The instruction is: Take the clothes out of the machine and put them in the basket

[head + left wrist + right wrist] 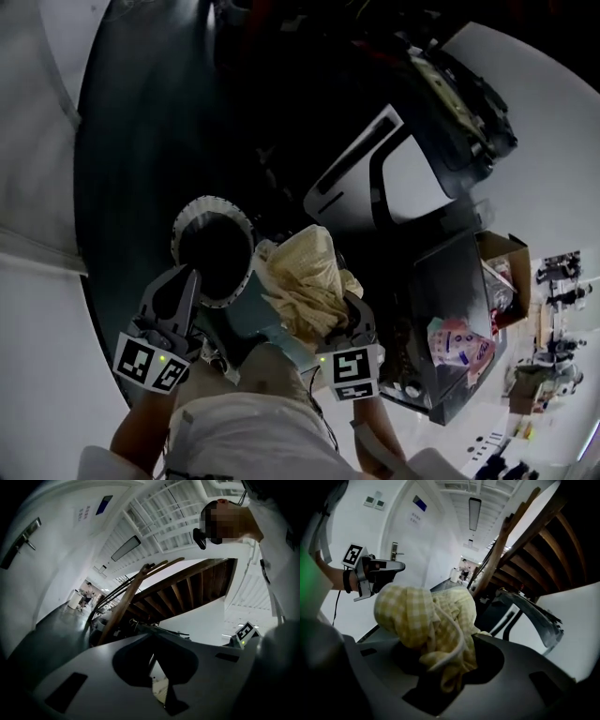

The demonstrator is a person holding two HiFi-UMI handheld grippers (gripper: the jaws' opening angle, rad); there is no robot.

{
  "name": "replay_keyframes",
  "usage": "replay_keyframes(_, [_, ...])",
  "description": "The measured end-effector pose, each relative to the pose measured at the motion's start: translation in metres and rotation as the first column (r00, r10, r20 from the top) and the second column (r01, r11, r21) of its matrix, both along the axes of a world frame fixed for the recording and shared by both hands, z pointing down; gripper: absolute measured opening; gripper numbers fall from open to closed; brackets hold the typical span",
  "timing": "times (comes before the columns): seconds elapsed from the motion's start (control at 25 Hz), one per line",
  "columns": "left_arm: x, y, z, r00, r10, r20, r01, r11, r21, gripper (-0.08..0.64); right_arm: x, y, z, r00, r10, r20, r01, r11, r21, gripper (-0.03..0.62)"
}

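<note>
the right claw [349, 323] pinches a bunched yellow checked cloth [302, 277], held just right of the round opening [202, 208] with a white frilled rim. in the right gripper view the fabric fills the gap between the jaws and spills over them, so the fingertips themselves are buried in it. a pale cord or hem runs through the bundle.

the left claw [190, 274] sits at the lower left edge of that opening, its tips over the rim. its jaws are pressed close together with only a thin sliver of light between them, and nothing is in them.

the inside of the opening is black, and i cannot tell whether it is the basket or the machine's mouth. above and right of it stands a white and black appliance [375, 173], partly lost in shadow. further right, a dark box [450, 272] holds a pink packet [459, 342]; its other contents are too small to make out.

the person's arms and light clothing are cut off by the bottom edge.
</note>
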State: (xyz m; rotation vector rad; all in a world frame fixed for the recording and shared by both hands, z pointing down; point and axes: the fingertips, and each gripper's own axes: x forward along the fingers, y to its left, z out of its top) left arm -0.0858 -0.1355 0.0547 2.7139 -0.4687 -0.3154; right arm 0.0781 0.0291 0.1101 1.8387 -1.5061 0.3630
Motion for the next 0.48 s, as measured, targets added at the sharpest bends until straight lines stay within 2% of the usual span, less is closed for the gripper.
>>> replay_keyframes(0.2, [-0.019,-0.029,-0.007,0.986,-0.169,0.009,0.169,0.985,-0.011,0.014,-0.002,-0.06,0.005,0.985,-0.171,0.034,0.171,0.985,0.003,0.195])
replay_keyframes(0.32, [-0.018,-0.043,-0.007,0.964,-0.264,0.02,0.265,0.964,-0.016,0.014,0.006,-0.097,0.011,0.962,-0.265,0.058,0.264,0.964,0.025,0.195])
replay_keyframes(0.48, [-0.007,-0.05,-0.018,0.931,-0.366,0.0,0.365,0.931,-0.023,0.014,0.027,-0.128,0.023,0.931,-0.36,0.066,0.36,0.933,0.012,0.195])
